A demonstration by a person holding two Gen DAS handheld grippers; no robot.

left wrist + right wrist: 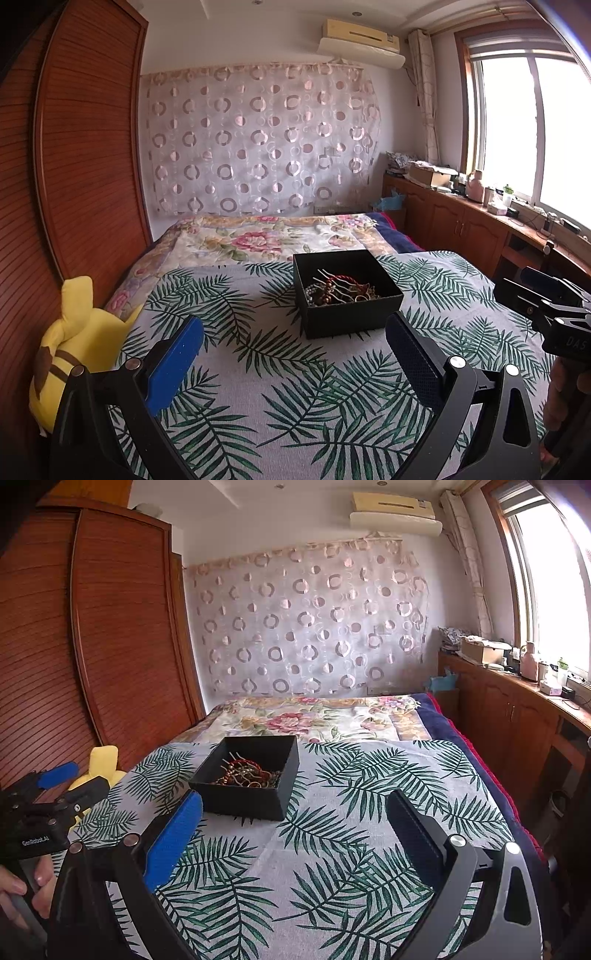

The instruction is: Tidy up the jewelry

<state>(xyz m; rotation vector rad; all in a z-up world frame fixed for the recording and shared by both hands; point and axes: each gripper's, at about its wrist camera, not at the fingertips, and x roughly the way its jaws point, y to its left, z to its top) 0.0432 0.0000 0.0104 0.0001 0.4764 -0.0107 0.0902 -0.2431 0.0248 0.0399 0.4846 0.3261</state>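
A black open box [347,314] stands on the leaf-print bed cover. It holds a tangle of jewelry [341,291]: a red cord bracelet, beads and a pale hair fork. The box also shows in the right wrist view [243,797], with the jewelry [249,775] inside. My left gripper [295,332] is open and empty, just short of the box's near wall. My right gripper [295,808] is open and empty, near the box's right front corner. Each gripper shows at the edge of the other's view, the right [546,302] and the left [62,786].
A yellow plush toy [74,347] lies at the bed's left edge against a wooden wardrobe [74,166]. A floral quilt [258,236] covers the far half of the bed. A cluttered wooden counter [480,206] runs under the window on the right.
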